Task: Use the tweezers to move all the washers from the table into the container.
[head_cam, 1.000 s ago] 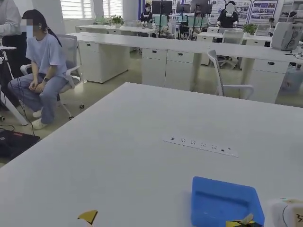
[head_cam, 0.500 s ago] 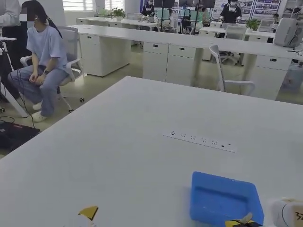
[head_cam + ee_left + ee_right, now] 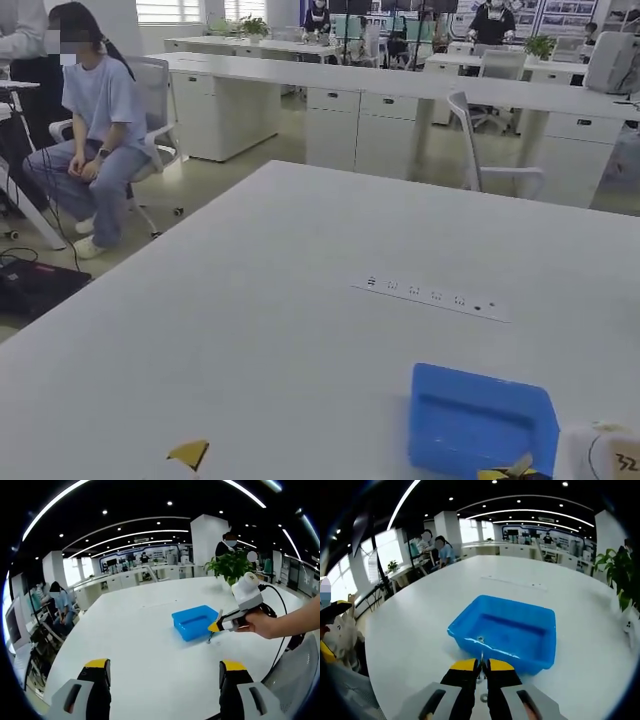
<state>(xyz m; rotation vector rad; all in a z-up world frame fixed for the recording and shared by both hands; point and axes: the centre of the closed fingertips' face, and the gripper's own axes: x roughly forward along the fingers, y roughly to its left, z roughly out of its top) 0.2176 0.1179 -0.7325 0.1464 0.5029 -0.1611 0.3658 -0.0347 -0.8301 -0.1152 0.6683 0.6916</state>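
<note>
Little has moved in the last second: the head camera has swung slightly, and the container and both gripper tips sit much where they were, low in the head view. The right gripper (image 3: 481, 664) is clamped shut on the tweezers (image 3: 481, 656), whose thin tips run out toward 12 o'clock. A small washer (image 3: 480, 639) shows right at those tips, against the near wall of the blue container (image 3: 540, 630). Whether it is pinched or already lying inside cannot be told. The left gripper (image 3: 164, 664) is spread wide and holds nothing. It hovers over the table (image 3: 140, 645), with the container at its 1 o'clock and the right gripper just beside that at 2 o'clock.

The washer is tiny, so an early release would likely drop it short of the wall, back onto the table. The tweezers could also twist in the jaws or catch the rim and shove the container, which the left gripper, well apart, does not steady.
</note>
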